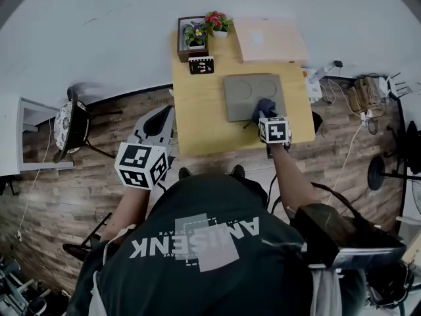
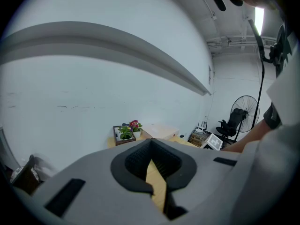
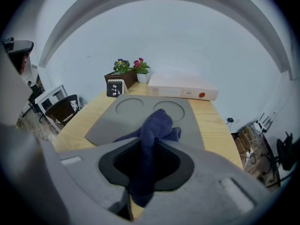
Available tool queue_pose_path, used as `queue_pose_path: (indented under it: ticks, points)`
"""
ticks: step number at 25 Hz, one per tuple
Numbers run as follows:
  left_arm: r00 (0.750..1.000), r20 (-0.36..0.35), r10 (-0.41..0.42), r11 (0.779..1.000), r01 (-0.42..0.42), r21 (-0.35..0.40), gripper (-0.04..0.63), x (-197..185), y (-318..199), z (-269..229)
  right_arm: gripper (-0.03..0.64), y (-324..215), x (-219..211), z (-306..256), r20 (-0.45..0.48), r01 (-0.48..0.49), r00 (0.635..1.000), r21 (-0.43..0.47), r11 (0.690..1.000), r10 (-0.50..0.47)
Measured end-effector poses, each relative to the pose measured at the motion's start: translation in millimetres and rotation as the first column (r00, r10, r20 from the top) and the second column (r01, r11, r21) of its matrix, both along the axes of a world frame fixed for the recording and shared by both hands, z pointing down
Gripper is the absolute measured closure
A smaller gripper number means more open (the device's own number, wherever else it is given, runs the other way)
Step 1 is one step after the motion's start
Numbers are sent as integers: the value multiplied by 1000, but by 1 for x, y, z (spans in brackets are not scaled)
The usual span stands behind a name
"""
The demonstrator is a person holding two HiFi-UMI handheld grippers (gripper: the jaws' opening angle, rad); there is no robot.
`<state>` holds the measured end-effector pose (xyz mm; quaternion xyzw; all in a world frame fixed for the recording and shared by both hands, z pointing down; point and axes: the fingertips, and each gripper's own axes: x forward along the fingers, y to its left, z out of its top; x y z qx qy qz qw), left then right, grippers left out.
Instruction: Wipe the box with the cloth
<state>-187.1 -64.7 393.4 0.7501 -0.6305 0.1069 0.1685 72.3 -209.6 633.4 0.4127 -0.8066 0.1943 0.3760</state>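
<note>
Pale wood worktop (image 1: 204,120) carries a grey mat (image 1: 240,101) and, at its far edge, the box (image 1: 270,39). The left tool (image 1: 156,122) hangs beside the worktop.

Left gripper view: jaws pressed together, nothing between.

Right gripper view: the right tool (image 3: 145,158) pinches the dark blue cloth (image 3: 157,123) over the mat, apart from the box.

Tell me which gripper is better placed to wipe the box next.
Right. The right gripper holds the dark blue cloth on the grey flat box with two round recesses; the left gripper is empty, off the wooden table.
</note>
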Motion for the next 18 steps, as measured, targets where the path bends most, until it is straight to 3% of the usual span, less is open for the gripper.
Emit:
queue_pose_path:
  ticks: [18]
  points:
    - [999,-6,-52,999,52,-10,595,-40,43,3,548,47,-78,0,4,136,991,-3,991,-136]
